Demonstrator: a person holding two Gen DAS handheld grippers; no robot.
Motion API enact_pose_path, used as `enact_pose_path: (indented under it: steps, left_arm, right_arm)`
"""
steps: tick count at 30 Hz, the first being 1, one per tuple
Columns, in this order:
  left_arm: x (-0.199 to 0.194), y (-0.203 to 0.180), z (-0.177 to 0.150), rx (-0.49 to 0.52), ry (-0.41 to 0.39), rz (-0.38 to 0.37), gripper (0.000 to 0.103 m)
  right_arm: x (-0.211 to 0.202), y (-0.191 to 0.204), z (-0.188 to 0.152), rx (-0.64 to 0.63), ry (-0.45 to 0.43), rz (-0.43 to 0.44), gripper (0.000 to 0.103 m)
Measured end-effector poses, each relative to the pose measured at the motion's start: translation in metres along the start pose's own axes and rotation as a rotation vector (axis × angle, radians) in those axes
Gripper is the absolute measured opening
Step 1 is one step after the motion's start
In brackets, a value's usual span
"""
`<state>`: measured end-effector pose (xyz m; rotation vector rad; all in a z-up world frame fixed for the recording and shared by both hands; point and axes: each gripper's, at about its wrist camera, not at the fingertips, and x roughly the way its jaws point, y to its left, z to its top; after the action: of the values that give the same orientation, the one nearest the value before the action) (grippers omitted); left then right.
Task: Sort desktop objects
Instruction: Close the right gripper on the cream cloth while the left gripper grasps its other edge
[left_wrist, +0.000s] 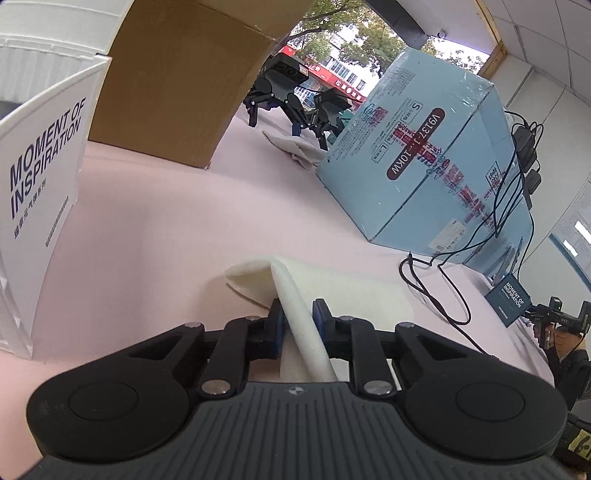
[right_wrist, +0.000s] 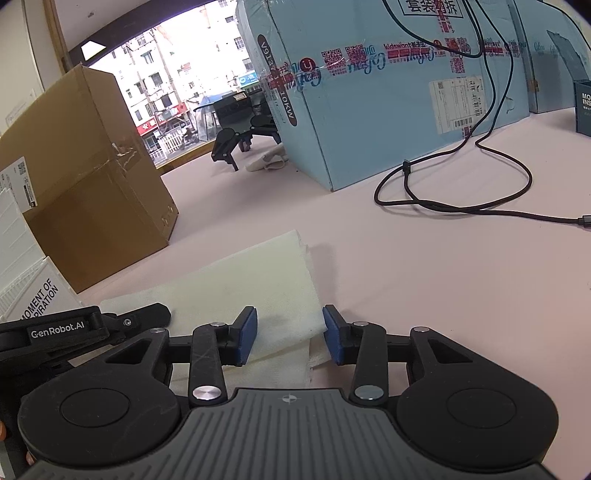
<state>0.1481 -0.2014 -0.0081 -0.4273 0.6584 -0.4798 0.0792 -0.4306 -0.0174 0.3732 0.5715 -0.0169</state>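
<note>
On the pink tabletop (right_wrist: 406, 258), the left hand-held gripper (left_wrist: 298, 325) pinches the white cloth's (right_wrist: 258, 280) raised fold; the right hand-held gripper (right_wrist: 290, 338), at six o'clock, gapes empty and should probably close squarely on the near edge.

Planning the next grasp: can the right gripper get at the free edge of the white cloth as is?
Probably yes: the right gripper is open straddling the white cloth, with nothing between.

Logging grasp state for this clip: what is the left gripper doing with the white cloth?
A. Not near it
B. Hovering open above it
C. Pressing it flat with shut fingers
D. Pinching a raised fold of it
D: the left gripper has its blue pads closed on a raised fold of the white cloth, lifted off the pink table.
</note>
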Motion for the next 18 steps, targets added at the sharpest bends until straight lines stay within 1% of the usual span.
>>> enact_pose_path:
  steps: [2, 4, 7, 10, 14, 18]
  left_arm:
    - [-0.001, -0.002, -0.001, 0.015, -0.007, -0.002, 0.013]
    - [-0.002, -0.003, -0.001, 0.023, -0.012, -0.004, 0.012]
    - [-0.005, -0.004, -0.001, 0.037, -0.027, -0.010, 0.011]
    - [-0.007, -0.008, -0.002, 0.061, -0.046, -0.012, 0.011]
    - [-0.012, -0.010, -0.002, 0.073, -0.073, -0.023, 0.010]
    - [-0.016, -0.013, -0.001, 0.091, -0.102, -0.033, 0.010]
  right_arm:
    - [0.000, -0.004, 0.001, 0.005, -0.002, -0.004, 0.030]
    - [-0.001, -0.008, 0.002, 0.011, -0.005, -0.006, 0.020]
    - [-0.002, -0.014, 0.004, 0.018, -0.010, -0.011, 0.011]
    - [-0.004, -0.021, 0.006, 0.029, -0.020, -0.012, 0.007]
    - [-0.007, -0.027, 0.008, 0.033, -0.042, -0.006, 0.006]
    - [-0.017, -0.030, 0.009, 0.028, -0.097, 0.006, 0.004]
